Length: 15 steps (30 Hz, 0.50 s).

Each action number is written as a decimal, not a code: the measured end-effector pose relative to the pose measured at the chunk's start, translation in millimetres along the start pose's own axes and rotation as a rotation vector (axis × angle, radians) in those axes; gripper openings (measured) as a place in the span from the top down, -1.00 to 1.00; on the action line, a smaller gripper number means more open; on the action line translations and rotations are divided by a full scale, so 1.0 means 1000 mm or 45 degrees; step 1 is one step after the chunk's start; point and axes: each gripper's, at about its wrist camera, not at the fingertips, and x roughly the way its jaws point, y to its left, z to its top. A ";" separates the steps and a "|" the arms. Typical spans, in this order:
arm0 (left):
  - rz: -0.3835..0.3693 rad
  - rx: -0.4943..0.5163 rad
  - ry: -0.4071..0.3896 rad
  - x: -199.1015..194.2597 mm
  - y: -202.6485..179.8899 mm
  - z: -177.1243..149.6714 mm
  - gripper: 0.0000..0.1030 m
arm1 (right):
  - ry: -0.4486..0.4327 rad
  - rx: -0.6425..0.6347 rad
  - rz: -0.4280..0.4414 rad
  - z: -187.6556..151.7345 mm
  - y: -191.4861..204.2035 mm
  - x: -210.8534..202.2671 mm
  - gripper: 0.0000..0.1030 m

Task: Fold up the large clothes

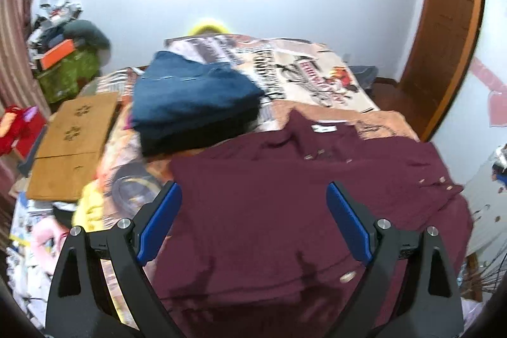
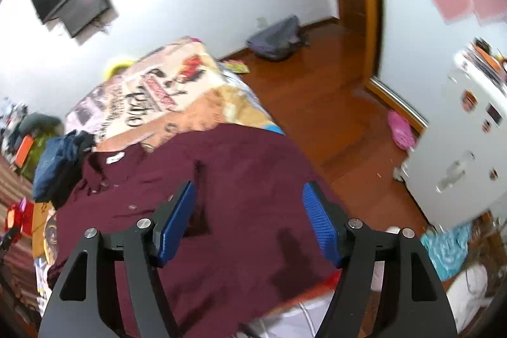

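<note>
A large maroon button shirt [image 1: 285,211] lies spread on the near end of the bed, collar with a white label toward the far side. It also shows in the right wrist view [image 2: 237,173]. My left gripper [image 1: 253,220] is open and empty, held above the shirt's lower left part. My right gripper [image 2: 250,220] is open and empty, above the shirt's right side near the bed edge. A folded dark blue garment [image 1: 193,97] lies on the bed beyond the shirt to the left; it also shows in the right wrist view [image 2: 60,160].
The bed has a printed cover [image 1: 301,68]. A flat cardboard box [image 1: 73,144] lies at its left. Clutter [image 1: 63,53] piles at the far left. Wooden floor [image 2: 332,103] with a grey bag [image 2: 275,40] and a white cabinet [image 2: 459,132] lies to the right.
</note>
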 end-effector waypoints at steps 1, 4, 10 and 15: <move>-0.028 -0.001 0.008 0.006 -0.006 0.003 -0.80 | 0.023 0.022 -0.016 -0.003 -0.008 0.002 -0.30; -0.092 0.008 0.050 0.025 -0.026 0.004 -0.80 | 0.073 0.112 -0.043 -0.017 -0.032 0.010 -0.30; -0.160 0.069 0.164 0.056 -0.061 -0.005 -0.80 | 0.218 0.374 -0.018 -0.056 -0.083 0.036 -0.30; -0.131 0.088 0.220 0.074 -0.071 -0.011 -0.80 | 0.330 0.570 0.049 -0.078 -0.114 0.062 -0.30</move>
